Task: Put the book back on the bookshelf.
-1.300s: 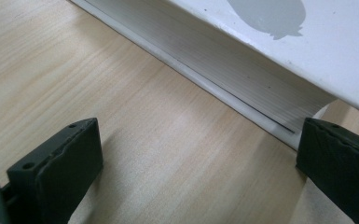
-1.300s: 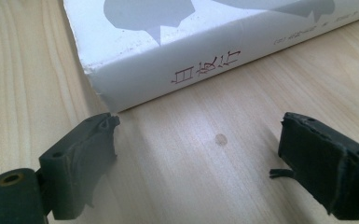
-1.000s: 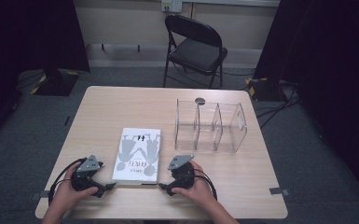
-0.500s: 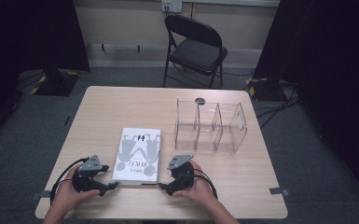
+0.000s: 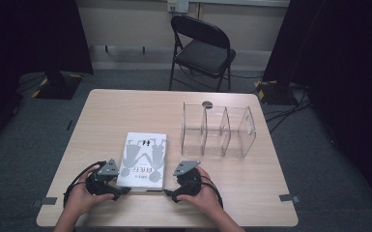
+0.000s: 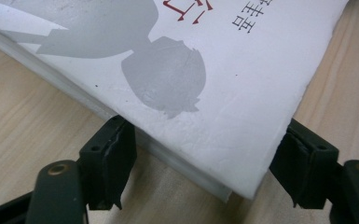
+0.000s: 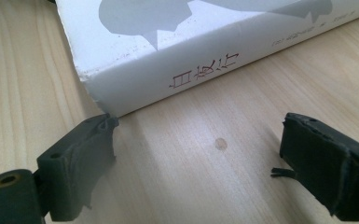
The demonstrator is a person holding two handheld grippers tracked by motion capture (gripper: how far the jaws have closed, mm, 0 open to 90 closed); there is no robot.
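Surface: pale wooden table [image 5: 125, 111], clear acrylic divider rack [image 5: 217, 130] waiting at right
Book: white paperback book [image 5: 144, 159] flat near front edge
Left gripper [image 6: 200, 154]: just been closing astride book corner, pads not yet pressing, for lifting
Right gripper [image 7: 200, 149]: agape beside spine corner

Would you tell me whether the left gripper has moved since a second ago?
Yes. The left gripper has shifted right, toward the near left corner of the white book, and its jaws have been closing around that corner.

White book [image 7: 177, 56]: spine carries red East Asian characters, then a line of small grey print too fine to read; front cover [image 6: 205, 56] bears red and black characters, cropped.
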